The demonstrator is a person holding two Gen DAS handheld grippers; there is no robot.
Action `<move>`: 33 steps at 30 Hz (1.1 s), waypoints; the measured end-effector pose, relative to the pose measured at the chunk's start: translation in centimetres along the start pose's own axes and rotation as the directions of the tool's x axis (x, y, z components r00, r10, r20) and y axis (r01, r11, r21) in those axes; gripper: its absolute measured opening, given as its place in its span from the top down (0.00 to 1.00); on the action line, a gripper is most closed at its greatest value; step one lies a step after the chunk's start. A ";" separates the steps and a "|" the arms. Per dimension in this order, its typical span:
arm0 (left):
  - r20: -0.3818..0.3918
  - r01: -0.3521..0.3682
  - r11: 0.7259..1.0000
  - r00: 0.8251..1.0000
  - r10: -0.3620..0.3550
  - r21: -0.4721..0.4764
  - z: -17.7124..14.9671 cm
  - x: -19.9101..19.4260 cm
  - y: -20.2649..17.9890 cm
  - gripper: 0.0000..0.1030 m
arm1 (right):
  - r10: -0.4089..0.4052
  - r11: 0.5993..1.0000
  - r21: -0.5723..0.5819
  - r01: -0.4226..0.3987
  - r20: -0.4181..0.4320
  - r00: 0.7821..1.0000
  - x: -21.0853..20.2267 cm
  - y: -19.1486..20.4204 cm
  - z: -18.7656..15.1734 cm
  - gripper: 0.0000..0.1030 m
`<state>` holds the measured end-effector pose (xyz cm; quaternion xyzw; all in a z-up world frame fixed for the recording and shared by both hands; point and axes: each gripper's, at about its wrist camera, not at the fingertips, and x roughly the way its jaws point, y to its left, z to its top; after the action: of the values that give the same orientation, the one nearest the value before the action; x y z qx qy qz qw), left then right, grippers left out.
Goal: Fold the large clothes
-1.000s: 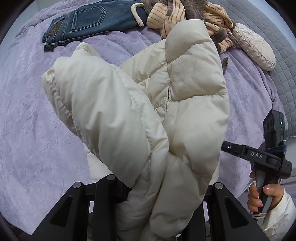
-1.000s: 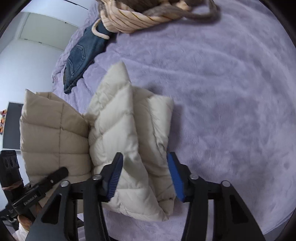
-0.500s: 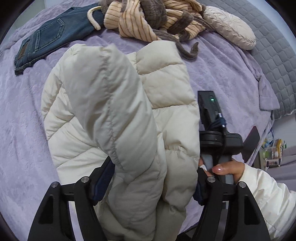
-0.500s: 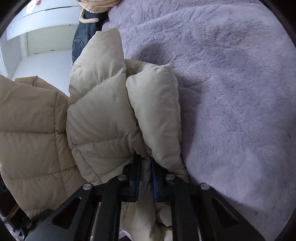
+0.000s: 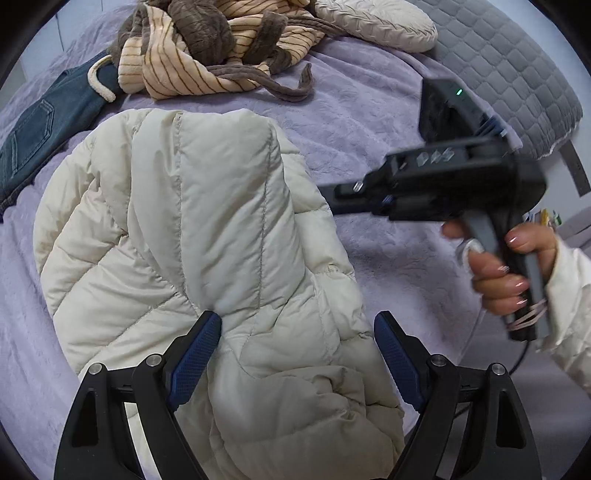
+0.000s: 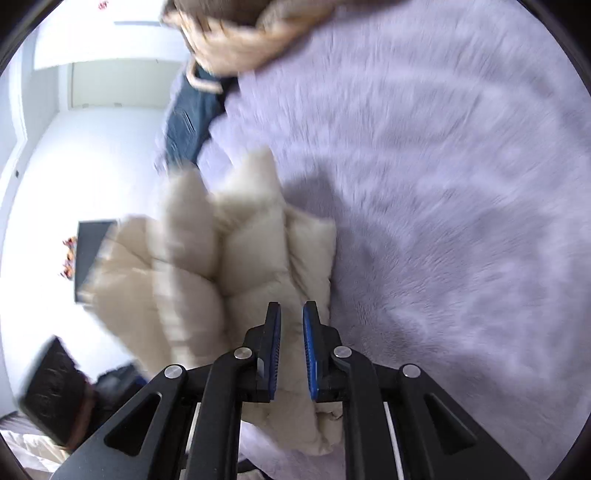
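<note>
i see the cream puffer jacket (image 5: 207, 236) lying bunched on the purple bed cover (image 5: 369, 129), and i take it as my landmark. my left tongs (image 5: 297, 345) stand wide open around the near end of the jacket, one blue pad (image 5: 195, 358) touching the fabric on its left, the other just clear of it on the right; they grip nothing. to the right of the jacket i see my right hand (image 5: 506, 269) holding the right tongs' black handle, its tip near the jacket's edge. in the right wrist view, which is blurred by motion, the right tongs (image 6: 291, 343) are nearly closed with a narrow gap between the pads, above a fold of the jacket (image 6: 258, 258); i cannot tell whether they pinch any fabric. beyond the jacket lie a striped tan and brown garment (image 5: 207, 48) and, to its left, blue jeans (image 5: 40, 136). farther right of the jacket sit a quilted cream pillow (image 5: 376, 22) and a grey quilted blanket (image 5: 517, 74).
</note>
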<state>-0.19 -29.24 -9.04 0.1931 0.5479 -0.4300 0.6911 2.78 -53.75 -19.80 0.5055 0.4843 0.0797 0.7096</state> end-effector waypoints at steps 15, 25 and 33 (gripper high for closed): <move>0.024 -0.043 0.998 0.999 0.043 0.038 -0.5 1.2 -1.5 0.17 | 0.015 1.000 -0.002 -0.015 -0.062 0.998 -1.6 2.7 -0.7 0.95; 0.027 -0.094 0.966 0.996 0.091 0.241 -1.3 3.4 -4.8 0.17 | -0.031 0.999 -0.029 0.026 -0.177 0.984 6.2 1.1 0.6 0.95; 0.025 -0.072 0.970 0.997 0.068 0.231 -1.0 3.7 -5.0 0.17 | -0.030 0.991 -0.131 0.020 -0.070 0.997 -2.0 3.3 -0.3 0.38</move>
<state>-4.72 -32.67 -11.81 0.2880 0.4810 -0.4681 0.6830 2.76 -53.21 -16.02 0.4488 0.5098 0.1204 0.7240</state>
